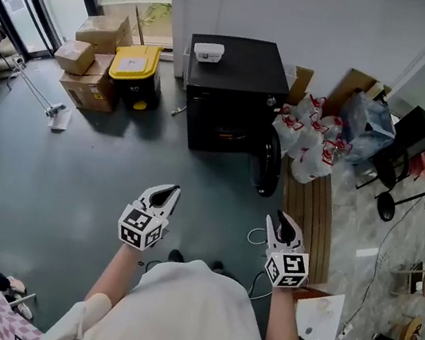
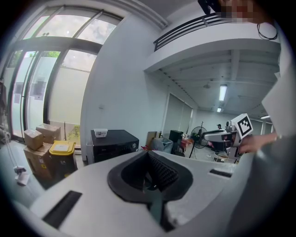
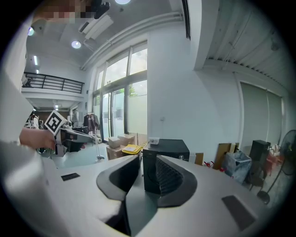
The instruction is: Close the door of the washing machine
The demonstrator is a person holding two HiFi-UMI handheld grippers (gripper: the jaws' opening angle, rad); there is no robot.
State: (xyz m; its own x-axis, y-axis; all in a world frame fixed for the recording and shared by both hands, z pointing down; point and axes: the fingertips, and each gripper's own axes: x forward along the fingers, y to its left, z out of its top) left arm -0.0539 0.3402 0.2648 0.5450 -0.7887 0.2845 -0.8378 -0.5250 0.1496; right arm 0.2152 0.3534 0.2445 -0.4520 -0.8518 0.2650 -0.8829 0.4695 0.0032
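Grey floor (image 1: 74, 174) runs up to a white wall. The left gripper (image 1: 165, 192) has its jaws together, with nothing between them. The right gripper (image 1: 284, 222) has its jaws apart and holds nothing; its own view shows the washer (image 1: 235, 80) far off through the gap. Both grippers hang in the air side by side in front of the person's chest, pointing toward the washer and well apart from it. The washer, a black box, stands against the wall ahead. Its round door (image 1: 267, 165) is open, swung out at the right of the front. A small white tub (image 1: 209, 51) sits on top. Left of the washer are a yellow-lidded bin (image 1: 136, 63) and cardboard boxes (image 1: 97, 41). To its right lie red-and-white bags (image 1: 311, 137), with wooden slats (image 1: 314, 214) on the floor nearer the person.
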